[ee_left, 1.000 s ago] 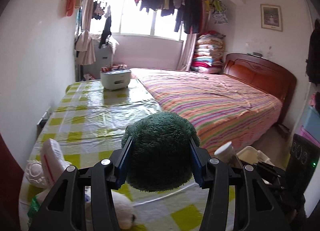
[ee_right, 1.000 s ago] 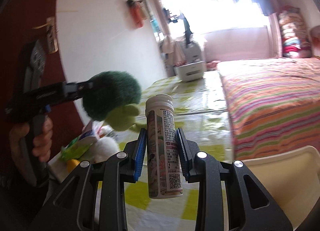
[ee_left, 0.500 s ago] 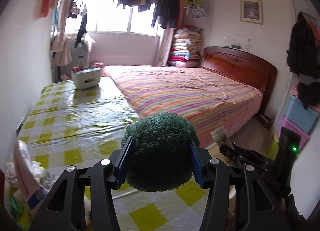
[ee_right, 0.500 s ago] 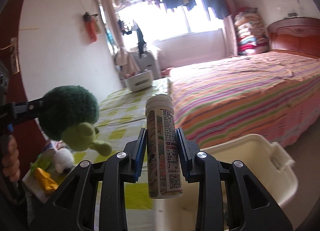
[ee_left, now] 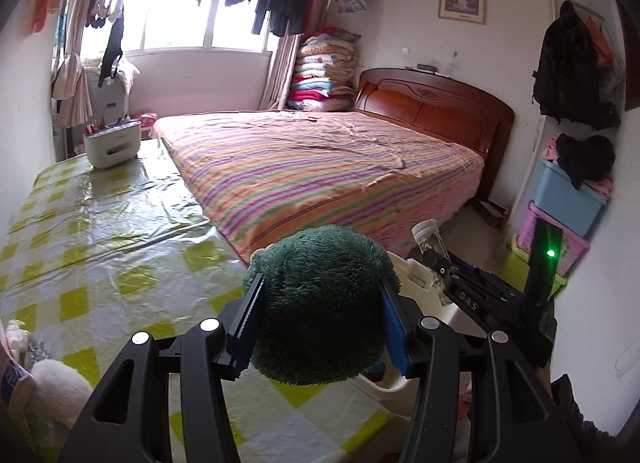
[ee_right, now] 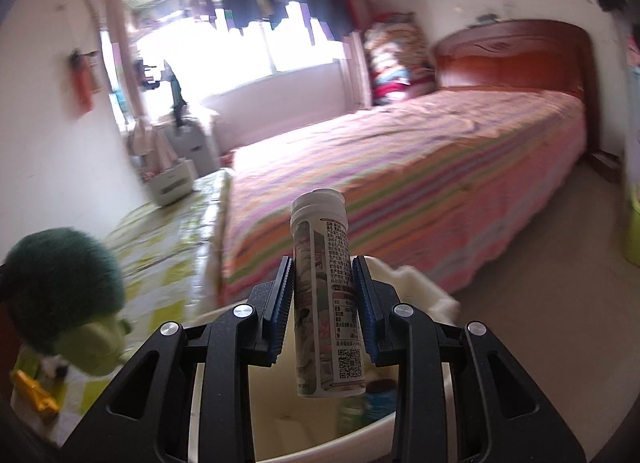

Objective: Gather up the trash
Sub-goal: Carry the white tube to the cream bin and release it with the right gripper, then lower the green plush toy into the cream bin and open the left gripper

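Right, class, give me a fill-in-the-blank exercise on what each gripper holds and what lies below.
1. The left gripper is shut on a plush toy coloured dark ____.
2. The right gripper clamps a capped ____ standing upright.
3. Below the tube sits a cream plastic ____.
4. The tablecloth has yellow and white ____.

Missing words: green; tube; bin; checks

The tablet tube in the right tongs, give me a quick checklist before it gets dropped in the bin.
1. Right tongs shut on the tablet tube: ok.
2. Tube upright, cap on top: ok.
3. Tube's lower end over the cream bin opening: ok.
4. Room left in the bin: ok, only a few items visible at the bottom.
5. Left tongs gripping the green plush toy firmly: ok.
6. Plush toy above the bin: not ok, it hangs over the checked tablecloth edge.
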`<state>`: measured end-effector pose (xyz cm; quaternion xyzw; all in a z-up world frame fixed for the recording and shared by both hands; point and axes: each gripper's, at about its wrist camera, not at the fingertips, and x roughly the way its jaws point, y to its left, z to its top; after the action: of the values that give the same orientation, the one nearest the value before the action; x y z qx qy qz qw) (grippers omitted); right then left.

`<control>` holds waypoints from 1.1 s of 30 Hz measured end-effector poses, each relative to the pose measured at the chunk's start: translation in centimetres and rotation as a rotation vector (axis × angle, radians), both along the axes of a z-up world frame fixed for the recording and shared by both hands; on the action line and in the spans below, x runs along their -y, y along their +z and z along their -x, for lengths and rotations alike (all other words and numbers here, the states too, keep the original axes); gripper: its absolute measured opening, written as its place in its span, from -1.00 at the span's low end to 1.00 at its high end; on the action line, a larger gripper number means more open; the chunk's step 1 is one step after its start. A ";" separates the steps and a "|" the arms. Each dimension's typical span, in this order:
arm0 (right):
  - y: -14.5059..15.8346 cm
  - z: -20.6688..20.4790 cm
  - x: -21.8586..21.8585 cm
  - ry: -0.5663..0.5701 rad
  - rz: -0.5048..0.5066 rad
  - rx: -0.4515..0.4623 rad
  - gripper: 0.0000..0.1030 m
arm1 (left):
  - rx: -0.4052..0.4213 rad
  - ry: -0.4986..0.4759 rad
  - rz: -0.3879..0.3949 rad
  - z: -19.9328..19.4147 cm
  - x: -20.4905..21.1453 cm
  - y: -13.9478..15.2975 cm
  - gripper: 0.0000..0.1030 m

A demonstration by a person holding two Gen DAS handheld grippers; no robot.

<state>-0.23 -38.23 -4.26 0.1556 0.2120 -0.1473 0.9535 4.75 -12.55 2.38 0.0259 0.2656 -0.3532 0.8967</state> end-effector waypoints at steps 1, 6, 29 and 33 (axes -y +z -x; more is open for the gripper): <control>-0.3 0.0 0.6 -0.018 -0.006 -0.013 -0.43 | -0.002 -0.006 -0.003 0.1 0.2 -0.1 -0.01; -1.8 -0.5 2.3 -0.092 -0.028 -0.084 -0.38 | -0.018 -0.022 -0.005 0.3 1.3 -0.3 -0.01; -0.9 3.0 3.9 -0.225 -0.124 0.036 0.18 | -0.054 -0.071 -0.048 1.1 5.3 -1.4 0.00; -0.7 3.4 4.0 -0.231 -0.129 0.054 0.18 | -0.063 -0.076 -0.048 0.7 6.5 -1.6 0.00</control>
<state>-3.63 -42.19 -4.93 0.2437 0.1759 -0.2378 0.9236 4.00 -19.08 0.83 0.0465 0.3011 -0.3813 0.8728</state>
